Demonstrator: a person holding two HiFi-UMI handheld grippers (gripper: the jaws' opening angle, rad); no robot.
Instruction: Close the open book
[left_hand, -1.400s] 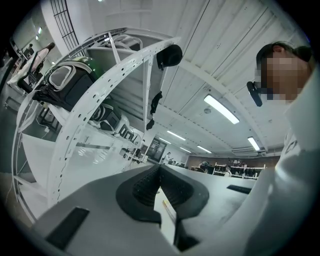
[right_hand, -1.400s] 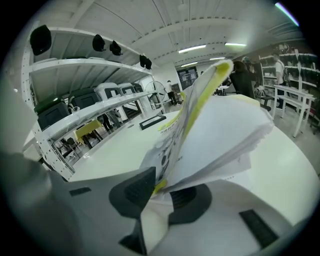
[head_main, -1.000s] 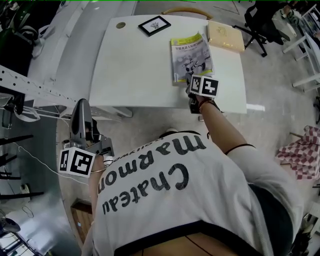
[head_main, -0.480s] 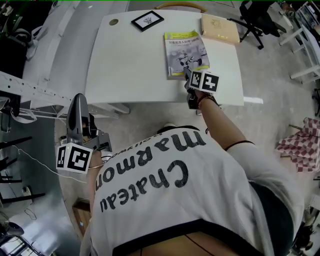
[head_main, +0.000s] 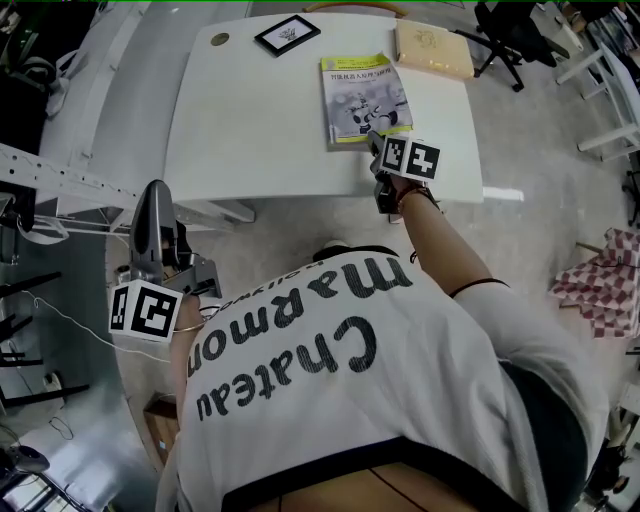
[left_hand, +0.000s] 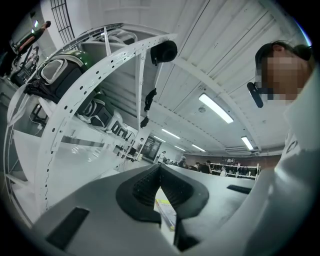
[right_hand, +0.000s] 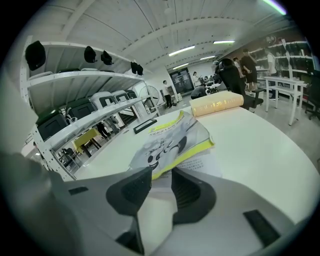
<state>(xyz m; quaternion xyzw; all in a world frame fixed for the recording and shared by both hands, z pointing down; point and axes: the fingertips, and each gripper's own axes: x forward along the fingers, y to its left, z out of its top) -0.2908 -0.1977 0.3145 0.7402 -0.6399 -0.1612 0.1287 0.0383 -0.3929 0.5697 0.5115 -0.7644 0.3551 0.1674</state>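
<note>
The book (head_main: 365, 98) lies on the white table (head_main: 250, 130) with its grey and yellow cover facing up. In the right gripper view the cover (right_hand: 170, 142) bows slightly above a white printed page. My right gripper (head_main: 376, 140) sits at the book's near right corner, angled down. Its jaws (right_hand: 161, 175) stand a little apart, with the corner just beyond the pads and nothing pressed between them. My left gripper (head_main: 152, 190) hangs off the table at the lower left, pointing level. Its pads (left_hand: 160, 170) meet at the tips and hold nothing.
A black framed picture (head_main: 287, 33), a small round disc (head_main: 219, 39) and a tan boxed volume (head_main: 433, 50) lie at the table's far side. A white metal rack (head_main: 60, 170) stands to the left, an office chair (head_main: 500, 30) beyond the table.
My right gripper has shifted slightly to the right along the book's near edge. The left gripper has stayed where it was.
</note>
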